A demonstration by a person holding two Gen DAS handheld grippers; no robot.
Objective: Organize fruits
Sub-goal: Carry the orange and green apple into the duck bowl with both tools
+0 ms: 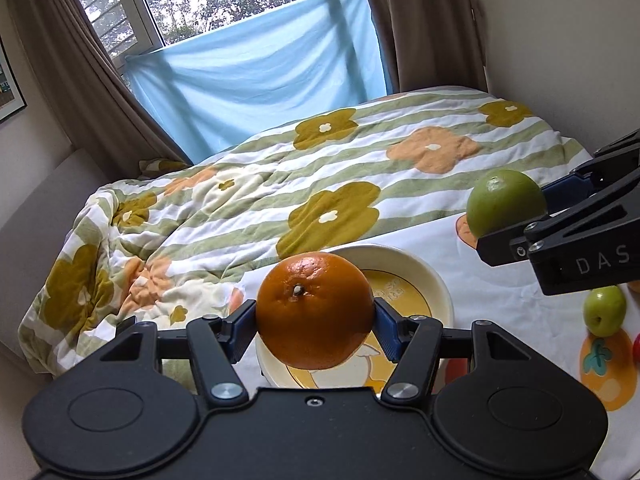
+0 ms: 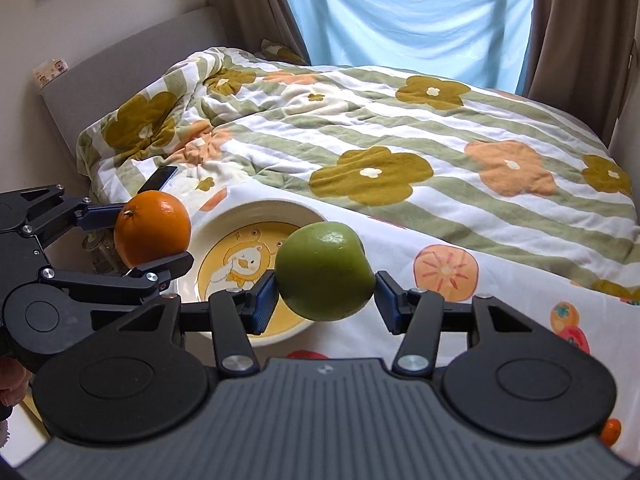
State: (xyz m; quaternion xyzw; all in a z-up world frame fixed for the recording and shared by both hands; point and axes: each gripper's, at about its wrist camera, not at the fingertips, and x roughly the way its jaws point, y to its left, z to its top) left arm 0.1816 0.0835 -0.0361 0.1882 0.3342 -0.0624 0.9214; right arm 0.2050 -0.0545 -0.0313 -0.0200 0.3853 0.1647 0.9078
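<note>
1. Orange (image 1: 314, 310), lower centre of the left view, is clamped in the left gripper (image 1: 316, 326) above the bowl (image 1: 436, 280), probably for dropping in.
2. Green fruit (image 2: 325, 271) is clamped in the right gripper (image 2: 326, 300), beside the bowl's rim.

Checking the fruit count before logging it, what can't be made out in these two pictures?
- Left wrist view: a red item is cut off by the right edge.
- Left wrist view: part of the bowl floor is hidden by the orange.
- Right wrist view: a red patch mostly hidden behind the right hand-held gripper body.
</note>
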